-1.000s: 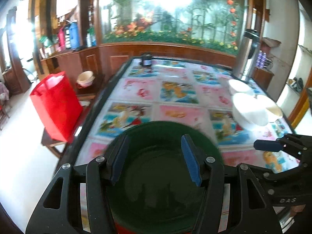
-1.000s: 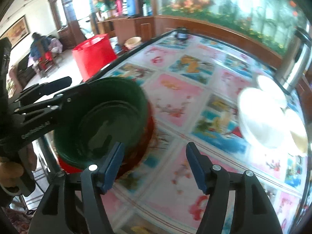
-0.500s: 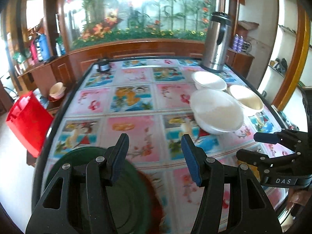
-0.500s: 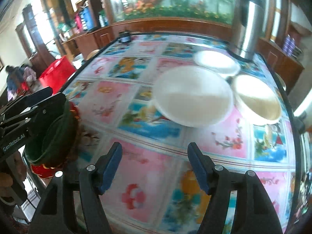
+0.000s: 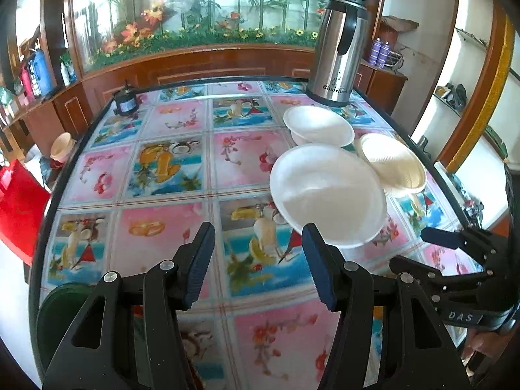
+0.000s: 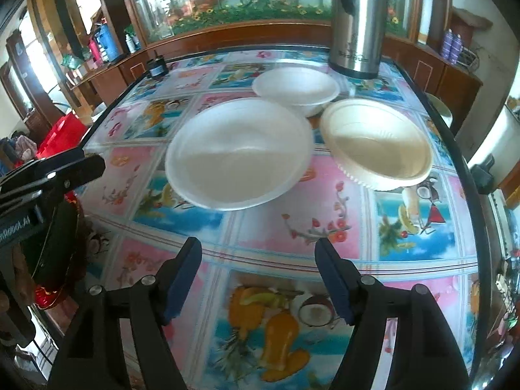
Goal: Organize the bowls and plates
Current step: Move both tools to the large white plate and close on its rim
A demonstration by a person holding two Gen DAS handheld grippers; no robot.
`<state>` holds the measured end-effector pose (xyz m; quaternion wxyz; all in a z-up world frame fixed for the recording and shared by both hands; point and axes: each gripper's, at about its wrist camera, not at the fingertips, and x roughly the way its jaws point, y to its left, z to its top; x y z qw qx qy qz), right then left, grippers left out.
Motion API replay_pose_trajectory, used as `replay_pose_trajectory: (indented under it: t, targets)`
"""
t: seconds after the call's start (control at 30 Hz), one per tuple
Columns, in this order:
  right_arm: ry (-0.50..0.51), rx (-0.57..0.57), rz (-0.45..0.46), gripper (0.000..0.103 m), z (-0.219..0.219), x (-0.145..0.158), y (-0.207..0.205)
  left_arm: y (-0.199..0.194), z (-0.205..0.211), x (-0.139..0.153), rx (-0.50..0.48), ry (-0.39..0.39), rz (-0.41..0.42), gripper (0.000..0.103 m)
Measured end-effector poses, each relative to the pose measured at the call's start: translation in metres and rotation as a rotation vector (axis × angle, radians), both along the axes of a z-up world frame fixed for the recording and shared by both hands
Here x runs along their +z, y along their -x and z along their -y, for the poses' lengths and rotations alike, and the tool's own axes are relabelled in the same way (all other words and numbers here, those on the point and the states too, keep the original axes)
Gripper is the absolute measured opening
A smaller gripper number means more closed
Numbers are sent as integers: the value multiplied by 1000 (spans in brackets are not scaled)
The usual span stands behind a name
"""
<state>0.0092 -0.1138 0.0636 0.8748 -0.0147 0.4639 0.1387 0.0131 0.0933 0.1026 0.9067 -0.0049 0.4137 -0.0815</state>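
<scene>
Tablecloth (image 5: pixel 169 169) fruit-patterned (glossy); aquarium (image 5: pixel 195 6) behind.

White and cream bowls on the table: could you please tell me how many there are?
3: a large white bowl nearest, a smaller white bowl behind it by the steel flask, and a cream bowl at the right.
</scene>
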Motion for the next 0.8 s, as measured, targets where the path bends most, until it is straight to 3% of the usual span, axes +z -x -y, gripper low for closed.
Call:
replay_pose_trajectory:
  t: [0.47, 0.8]
  targets:
    - [-106, -64, -44, 73, 24, -4, -37, -67, 20, -27, -13, 7, -108, 56]
    - [-139, -60, -61, 73, 19, -10, -56, -85, 24, -40, -15, -2, -185, 56]
